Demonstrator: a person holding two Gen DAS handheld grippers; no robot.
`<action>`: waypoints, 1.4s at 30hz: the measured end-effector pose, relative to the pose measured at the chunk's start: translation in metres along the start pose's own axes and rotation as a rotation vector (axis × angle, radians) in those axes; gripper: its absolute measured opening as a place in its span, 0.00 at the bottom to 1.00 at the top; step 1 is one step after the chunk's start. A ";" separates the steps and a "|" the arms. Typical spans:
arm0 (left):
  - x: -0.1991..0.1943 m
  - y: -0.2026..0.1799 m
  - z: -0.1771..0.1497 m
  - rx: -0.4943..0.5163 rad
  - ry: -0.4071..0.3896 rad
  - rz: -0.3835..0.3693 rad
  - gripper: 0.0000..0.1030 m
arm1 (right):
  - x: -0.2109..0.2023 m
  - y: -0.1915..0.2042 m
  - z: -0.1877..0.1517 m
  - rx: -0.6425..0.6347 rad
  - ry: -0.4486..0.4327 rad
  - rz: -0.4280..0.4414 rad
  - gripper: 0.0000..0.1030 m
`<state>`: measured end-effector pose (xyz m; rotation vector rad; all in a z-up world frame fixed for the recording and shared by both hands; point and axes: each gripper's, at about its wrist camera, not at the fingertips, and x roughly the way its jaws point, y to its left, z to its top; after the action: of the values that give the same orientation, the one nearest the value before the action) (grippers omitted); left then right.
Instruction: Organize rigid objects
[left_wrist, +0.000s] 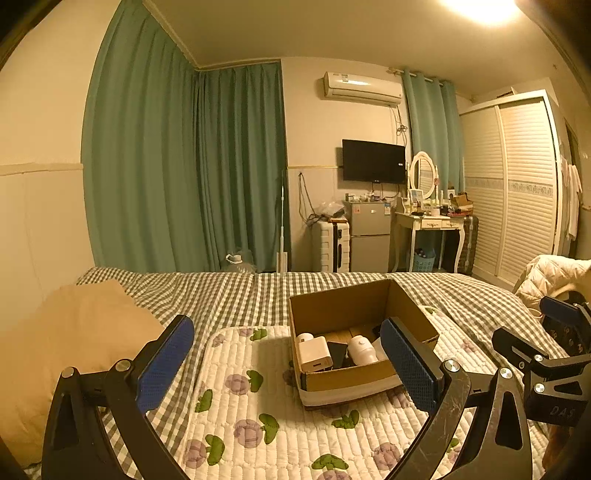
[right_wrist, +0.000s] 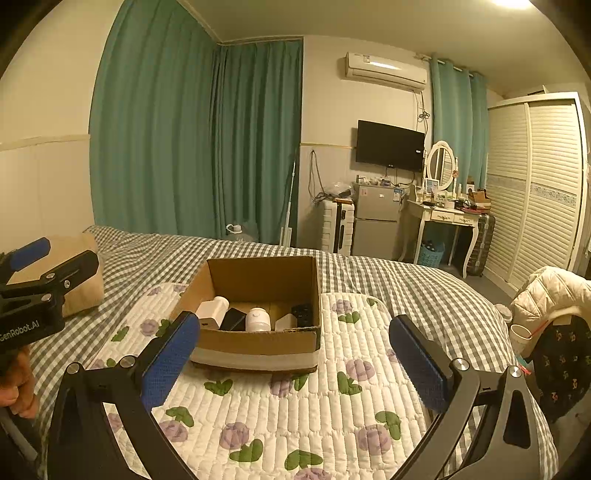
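In the left wrist view, the left gripper (left_wrist: 286, 363) is released, its blue pads spread wide and holding nothing. Just ahead of it, slightly toward its right finger, stands the open brown cardboard box (left_wrist: 354, 378) on the white quilted mat with purple flowers (left_wrist: 258, 424), which lies on the grey checked bed (left_wrist: 207, 291). Inside the box are a white square charger block (left_wrist: 314, 352), a flat black device (left_wrist: 338, 352) and a white round jar (left_wrist: 361, 349). The right gripper shows at the far right edge.

In the right wrist view, the right gripper (right_wrist: 295, 360) is also released and empty. The same box (right_wrist: 258, 341) sits ahead, nearer its left finger. A white wedge-shaped item (right_wrist: 285, 322) and a black remote-like piece (right_wrist: 303, 314) lie at the box's right side.

The mat around the box looks bare, so I judge that the sorting is mostly done; no loose object remains visible to collect.
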<state>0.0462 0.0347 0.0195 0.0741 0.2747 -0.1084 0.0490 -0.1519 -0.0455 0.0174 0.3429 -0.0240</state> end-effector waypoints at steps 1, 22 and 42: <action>0.000 0.000 0.000 0.000 0.001 0.000 1.00 | 0.000 0.000 0.000 0.000 0.000 -0.001 1.00; -0.001 -0.007 -0.004 0.010 0.014 -0.018 1.00 | -0.003 -0.003 -0.005 0.000 0.009 -0.015 1.00; 0.005 -0.013 -0.011 0.029 0.050 -0.034 1.00 | -0.002 0.001 -0.005 -0.010 0.016 -0.031 1.00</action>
<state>0.0469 0.0219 0.0065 0.1009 0.3249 -0.1442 0.0458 -0.1505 -0.0499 0.0027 0.3596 -0.0524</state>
